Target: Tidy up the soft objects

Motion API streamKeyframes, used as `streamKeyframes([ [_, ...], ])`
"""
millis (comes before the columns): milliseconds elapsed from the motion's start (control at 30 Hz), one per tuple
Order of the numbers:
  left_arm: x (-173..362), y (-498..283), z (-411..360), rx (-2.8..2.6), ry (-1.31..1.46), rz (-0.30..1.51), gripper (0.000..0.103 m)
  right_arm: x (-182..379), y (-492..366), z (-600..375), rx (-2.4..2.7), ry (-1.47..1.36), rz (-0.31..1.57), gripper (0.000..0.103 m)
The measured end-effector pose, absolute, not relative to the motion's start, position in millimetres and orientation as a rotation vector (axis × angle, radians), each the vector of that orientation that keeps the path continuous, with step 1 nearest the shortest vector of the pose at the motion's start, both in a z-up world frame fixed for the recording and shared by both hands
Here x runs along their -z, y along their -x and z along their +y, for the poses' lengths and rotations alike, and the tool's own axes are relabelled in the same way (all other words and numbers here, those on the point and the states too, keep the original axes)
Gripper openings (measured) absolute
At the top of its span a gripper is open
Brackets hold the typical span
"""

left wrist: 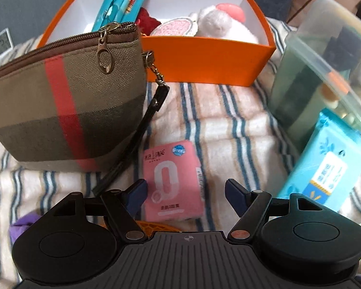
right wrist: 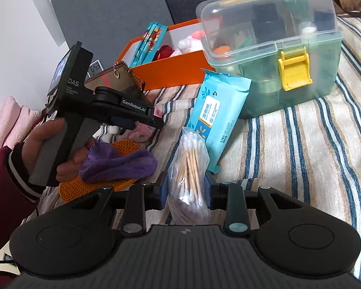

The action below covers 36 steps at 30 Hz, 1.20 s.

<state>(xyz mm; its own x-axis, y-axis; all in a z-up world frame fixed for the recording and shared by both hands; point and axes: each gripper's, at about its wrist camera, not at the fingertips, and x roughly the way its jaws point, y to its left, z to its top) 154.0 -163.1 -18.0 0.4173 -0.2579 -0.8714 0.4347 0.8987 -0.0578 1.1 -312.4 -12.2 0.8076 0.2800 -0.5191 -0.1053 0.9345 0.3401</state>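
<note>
Pink sachet on the striped blanket: light, thin, slippery; left gripper fingers wide astride it. Right gripper pinches the cotton-swab bag, crushable, mid-body.

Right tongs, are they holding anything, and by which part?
Yes. The right tongs grip the clear bag of cotton swabs across its lower middle, one pad on each side. The left tongs hold nothing.

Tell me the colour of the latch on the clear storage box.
Yellow. The latch on the storage box shows best in the right wrist view.
</note>
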Motion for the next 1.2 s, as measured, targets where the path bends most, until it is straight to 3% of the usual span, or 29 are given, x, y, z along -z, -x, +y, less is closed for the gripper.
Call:
streamKeyframes([
  [267, 19, -148, -161, 0.390, -0.235, 1.016, 0.098, 17, -7, -296, -0.184, -0.218, 0.652, 0.037],
  [500, 12, -143, -153, 0.401, -0.220, 1.005, 0.096, 19, -5, -282, -0.165, -0.142, 0.665, 0.047],
  [567, 12, -143, -153, 0.402, -0.216, 1.004, 0.096, 20, -4, -280, -0.166, -0.137, 0.668, 0.053],
  [633, 11, -142, -152, 0.402, -0.211, 1.005, 0.096, 21, -5, -277, -0.188, -0.141, 0.677, 0.074],
  [733, 11, -141, -152, 0.402, -0.205, 1.007, 0.096, 21, -9, -269, -0.217, -0.142, 0.695, 0.095],
  [900, 12, -139, -152, 0.405, -0.199, 1.005, 0.095, 22, -9, -263, -0.217, -0.132, 0.701, 0.102],
  [1200, 16, -139, -155, 0.410, -0.214, 1.001, 0.095, 23, -3, -273, -0.219, -0.236, 0.656, 0.103],
])
